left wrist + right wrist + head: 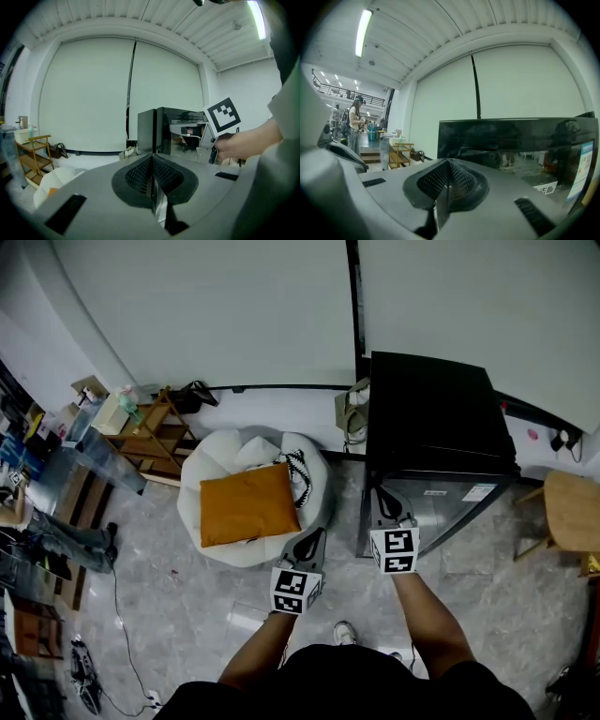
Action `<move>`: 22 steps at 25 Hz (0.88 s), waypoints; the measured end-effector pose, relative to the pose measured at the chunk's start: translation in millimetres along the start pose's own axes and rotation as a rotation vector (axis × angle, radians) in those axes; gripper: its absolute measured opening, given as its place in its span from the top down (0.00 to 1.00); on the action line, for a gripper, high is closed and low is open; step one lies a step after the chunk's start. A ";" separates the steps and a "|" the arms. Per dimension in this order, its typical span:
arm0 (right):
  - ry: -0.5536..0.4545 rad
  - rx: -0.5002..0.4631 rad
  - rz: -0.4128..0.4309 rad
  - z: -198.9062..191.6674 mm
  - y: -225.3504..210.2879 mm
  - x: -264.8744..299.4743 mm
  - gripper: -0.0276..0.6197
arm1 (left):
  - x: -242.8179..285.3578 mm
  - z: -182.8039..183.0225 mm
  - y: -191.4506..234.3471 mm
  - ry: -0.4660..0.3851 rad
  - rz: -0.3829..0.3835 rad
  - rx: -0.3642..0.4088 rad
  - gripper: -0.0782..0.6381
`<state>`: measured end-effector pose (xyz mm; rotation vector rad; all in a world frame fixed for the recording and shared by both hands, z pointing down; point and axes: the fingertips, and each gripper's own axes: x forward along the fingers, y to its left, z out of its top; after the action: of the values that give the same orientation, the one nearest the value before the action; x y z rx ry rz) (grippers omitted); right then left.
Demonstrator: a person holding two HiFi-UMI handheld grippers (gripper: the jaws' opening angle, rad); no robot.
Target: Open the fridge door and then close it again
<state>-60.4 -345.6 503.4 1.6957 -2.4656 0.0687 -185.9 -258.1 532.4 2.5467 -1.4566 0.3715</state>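
Note:
A small black fridge (431, 418) stands against the back wall with its glossy door (441, 507) closed. My right gripper (382, 497) is close in front of the door, near its left edge. Its jaws are shut with nothing between them. In the right gripper view the shut gripper (447, 164) faces the door's dark reflective front (515, 140). My left gripper (316, 534) hangs left of the fridge, near the beanbag, shut and empty. The left gripper view shows its closed gripper (152, 161), the fridge (157, 131) ahead, and the right gripper's marker cube (224, 116) in a hand.
A white beanbag (220, 465) with an orange cushion (246, 505) sits left of the fridge. A wooden shelf (150, 432) stands further left, and a bag (352, 409) leans beside the fridge. A round wooden stool (572, 510) is at the right. A person (352, 122) stands far off.

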 end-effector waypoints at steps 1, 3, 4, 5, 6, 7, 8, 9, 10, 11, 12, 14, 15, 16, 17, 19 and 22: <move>0.001 0.003 -0.002 -0.4 -0.8 1.2 0.93 | -1.1 -1.0 0.3 0.001 0.003 -0.002 0.86; 0.000 0.007 -0.003 -1.0 -2.2 4.4 0.93 | -3.3 -3.2 1.9 0.001 0.010 -0.007 0.86; -0.002 0.007 -0.003 -1.2 -2.7 6.3 0.93 | -4.3 -4.0 3.0 0.002 0.012 -0.008 0.86; -0.001 0.004 -0.003 -1.6 -3.3 8.2 0.93 | -5.3 -4.8 3.8 0.003 0.013 -0.007 0.86; 0.003 -0.001 -0.005 -2.5 -4.2 10.1 0.93 | -6.0 -5.1 4.3 0.004 0.014 -0.007 0.86; 0.013 -0.005 -0.008 -4.0 -5.5 12.5 0.93 | -6.3 -4.7 4.5 0.004 0.015 -0.009 0.86; 0.026 -0.010 -0.010 -6.6 -6.8 15.7 0.93 | -6.3 -3.6 4.5 0.003 0.017 -0.010 0.86; 0.039 -0.016 -0.011 -10.1 -7.5 19.3 0.93 | -6.2 -2.0 4.5 0.000 0.018 -0.012 0.86; 0.051 -0.024 -0.010 -14.1 -7.5 22.5 0.93 | -6.2 -0.2 4.5 -0.003 0.020 -0.012 0.86; 0.057 -0.031 -0.009 -17.6 -6.9 24.4 0.93 | -6.5 1.4 4.3 -0.005 0.021 -0.012 0.86; 0.059 -0.036 -0.012 -19.6 -6.6 24.9 0.93 | -7.0 2.6 4.1 -0.006 0.022 -0.011 0.86; 0.055 -0.041 -0.023 -19.2 -6.8 24.2 0.93 | -8.0 3.9 5.1 -0.005 0.028 -0.009 0.86; 0.051 -0.043 -0.029 -18.8 -6.9 24.3 0.93 | -8.5 4.0 6.3 -0.005 0.032 -0.010 0.86; 0.047 -0.045 -0.033 -19.2 -7.0 24.7 0.93 | -9.0 3.6 7.3 -0.004 0.036 -0.010 0.86; 0.045 -0.043 -0.034 -19.4 -6.9 25.1 0.93 | -9.3 2.7 7.7 -0.004 0.039 -0.010 0.86; 0.041 -0.033 -0.023 -18.0 -5.7 24.8 0.93 | -10.2 0.3 6.7 -0.003 0.044 -0.010 0.86; 0.024 -0.032 0.011 -15.0 -2.9 19.2 0.93 | -13.0 -2.0 3.5 -0.003 0.045 -0.019 0.86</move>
<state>-63.0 -362.5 520.9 1.6593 -2.4451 0.0508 -195.5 -248.7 530.5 2.5043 -1.5141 0.3587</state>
